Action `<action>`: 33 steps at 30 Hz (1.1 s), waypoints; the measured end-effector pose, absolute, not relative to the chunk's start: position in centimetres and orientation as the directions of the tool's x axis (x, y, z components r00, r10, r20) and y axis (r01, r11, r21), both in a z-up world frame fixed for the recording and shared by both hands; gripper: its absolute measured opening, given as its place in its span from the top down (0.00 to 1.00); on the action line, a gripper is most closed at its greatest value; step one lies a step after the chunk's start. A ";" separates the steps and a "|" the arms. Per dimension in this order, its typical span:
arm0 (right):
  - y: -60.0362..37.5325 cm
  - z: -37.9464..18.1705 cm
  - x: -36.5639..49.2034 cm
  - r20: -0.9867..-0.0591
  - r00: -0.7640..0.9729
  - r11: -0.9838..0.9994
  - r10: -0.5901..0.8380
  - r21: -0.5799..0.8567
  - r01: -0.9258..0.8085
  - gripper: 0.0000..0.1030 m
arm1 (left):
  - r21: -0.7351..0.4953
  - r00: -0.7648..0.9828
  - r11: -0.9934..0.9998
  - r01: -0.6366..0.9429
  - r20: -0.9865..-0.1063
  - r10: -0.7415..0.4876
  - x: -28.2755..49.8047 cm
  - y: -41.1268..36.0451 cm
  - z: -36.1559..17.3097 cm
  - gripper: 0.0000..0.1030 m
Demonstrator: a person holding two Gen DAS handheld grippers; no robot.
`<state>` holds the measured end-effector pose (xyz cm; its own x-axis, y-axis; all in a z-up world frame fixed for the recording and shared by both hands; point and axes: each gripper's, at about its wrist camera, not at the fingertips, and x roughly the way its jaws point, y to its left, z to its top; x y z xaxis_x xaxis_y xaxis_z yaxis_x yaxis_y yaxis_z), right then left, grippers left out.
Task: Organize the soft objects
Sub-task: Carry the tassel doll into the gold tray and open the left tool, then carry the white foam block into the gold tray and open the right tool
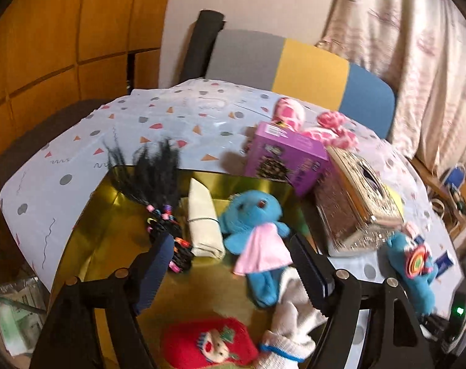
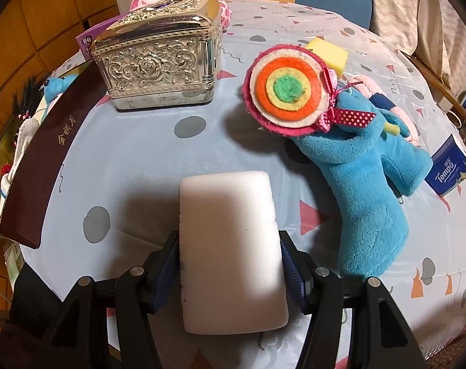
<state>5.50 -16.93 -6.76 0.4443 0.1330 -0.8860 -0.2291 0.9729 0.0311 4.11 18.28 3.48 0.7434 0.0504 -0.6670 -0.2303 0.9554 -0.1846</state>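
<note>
The table (image 2: 134, 153) with its patterned cloth takes up most of both views, and the gold box (image 1: 116, 246) sits at its edge as what looks like the drop spot for the soft stuff: it already holds a blue plush (image 1: 254, 221), a cream roll (image 1: 203, 218), a black tassel thing with beads (image 1: 159, 184), a red knit piece (image 1: 208, 343) and a white sock (image 1: 291, 316). The hard stuff stays outside on the cloth, namely the silver casket (image 2: 159, 64) and purple carton (image 1: 287, 156), which makes sense for a soft-only sort. Still waiting out on the table are the blue toy with the felt lollipop (image 2: 365, 169), a pink spotted plush (image 1: 290, 113), a yellow sponge (image 2: 330, 53) and a Tempo tissue pack (image 2: 450, 167). The white sponge (image 2: 230, 246) is clamped in the right claw (image 2: 230, 252), pads pressed on both long sides and held over the cloth, I'd guess on its way to the box. The left claw (image 1: 230, 264) hangs spread wide above the box with nothing between its pads, so it looks done with a drop. Only the left cam shows inside the box; the right cam gets just its dark side wall (image 2: 45, 160) with gold lettering, but it alone shows the sponges and tissue pack.
</note>
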 end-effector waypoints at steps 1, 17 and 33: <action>-16.9 -6.7 5.4 -0.885 0.446 0.973 0.131 0.030 -0.228 0.41 | -0.174 0.744 0.959 -0.221 -0.667 0.050 4.0 17.8 3.5 0.24; -14.6 -5.2 4.8 -0.902 0.377 0.965 0.208 0.126 -0.232 0.45 | -0.143 0.737 0.972 -0.186 -0.675 0.042 2.5 15.9 2.6 0.19; -9.2 -0.7 5.6 -0.856 0.383 0.914 0.347 0.218 -0.342 0.45 | -0.164 0.733 0.964 -0.211 -0.678 0.045 1.2 17.7 2.1 0.19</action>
